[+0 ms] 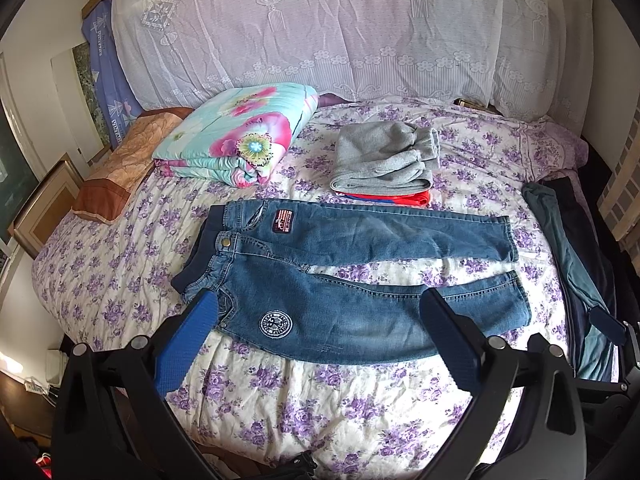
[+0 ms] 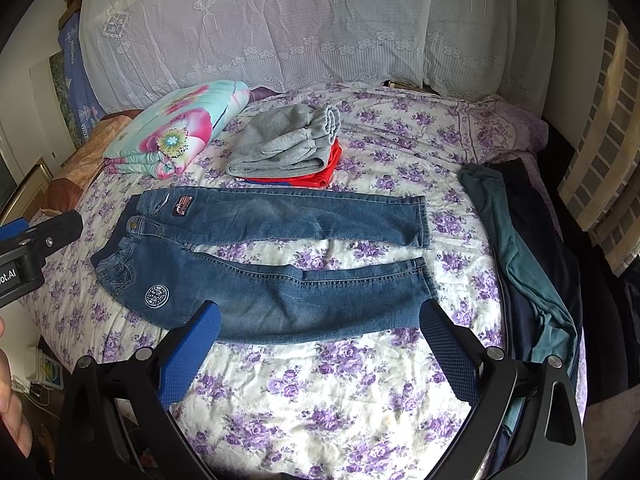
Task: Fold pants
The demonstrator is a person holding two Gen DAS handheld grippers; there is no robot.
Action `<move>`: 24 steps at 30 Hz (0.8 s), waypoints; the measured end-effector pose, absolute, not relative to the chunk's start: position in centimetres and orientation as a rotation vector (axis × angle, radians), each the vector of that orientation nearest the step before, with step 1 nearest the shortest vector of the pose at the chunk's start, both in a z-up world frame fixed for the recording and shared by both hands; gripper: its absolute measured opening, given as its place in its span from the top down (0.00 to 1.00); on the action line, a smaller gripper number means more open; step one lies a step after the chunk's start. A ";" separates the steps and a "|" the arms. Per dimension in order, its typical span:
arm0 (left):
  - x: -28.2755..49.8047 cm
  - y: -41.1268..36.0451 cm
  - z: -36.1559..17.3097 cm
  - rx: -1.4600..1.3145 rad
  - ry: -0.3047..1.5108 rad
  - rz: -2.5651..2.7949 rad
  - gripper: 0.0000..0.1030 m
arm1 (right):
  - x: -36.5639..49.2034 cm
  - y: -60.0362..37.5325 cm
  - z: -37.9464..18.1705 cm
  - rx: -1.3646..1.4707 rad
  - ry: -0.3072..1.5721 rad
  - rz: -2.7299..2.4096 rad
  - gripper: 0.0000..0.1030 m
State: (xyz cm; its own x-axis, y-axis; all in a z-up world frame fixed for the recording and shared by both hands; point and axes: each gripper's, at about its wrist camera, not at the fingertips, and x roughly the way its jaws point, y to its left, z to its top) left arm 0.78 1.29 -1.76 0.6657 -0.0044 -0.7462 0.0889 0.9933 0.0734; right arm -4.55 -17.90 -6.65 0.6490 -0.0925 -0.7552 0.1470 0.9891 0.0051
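Note:
A pair of blue jeans [image 1: 340, 276] lies flat on the flowered bed sheet [image 1: 320, 400], waistband to the left, both legs spread apart to the right. It also shows in the right wrist view [image 2: 272, 276]. My left gripper [image 1: 320, 304] is open and empty, hovering over the near leg by the hip. My right gripper [image 2: 320, 314] is open and empty, over the near leg's lower edge. The left gripper's side shows in the right wrist view [image 2: 40, 236] at the far left.
A folded grey garment on red clothes [image 1: 384, 160] lies behind the jeans. A folded floral quilt [image 1: 240, 140] sits at back left. Teal and dark garments [image 2: 520, 260] lie along the bed's right edge. A lace-covered headboard [image 1: 320, 28] stands behind.

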 end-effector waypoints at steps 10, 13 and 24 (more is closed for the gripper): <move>0.9 1.7 -2.4 0.103 0.844 -0.049 0.04 | -4.4 -17.7 -6.9 0.065 0.857 -0.133 0.03; 1.0 2.1 -2.7 0.101 0.848 -0.049 0.04 | -4.4 -17.5 -7.2 0.062 0.859 -0.130 0.03; 5.0 8.1 -12.7 -0.101 1.170 -0.049 0.04 | -1.9 -19.7 -13.0 0.028 1.021 -0.158 0.03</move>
State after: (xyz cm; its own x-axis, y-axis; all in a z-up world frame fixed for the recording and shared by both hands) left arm 4.98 8.06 -12.70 0.3899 -0.0910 -0.9164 -0.0139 0.9944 -0.1047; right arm -1.92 -19.74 -13.03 0.5118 -0.1182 -0.8510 0.1445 0.9882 -0.0504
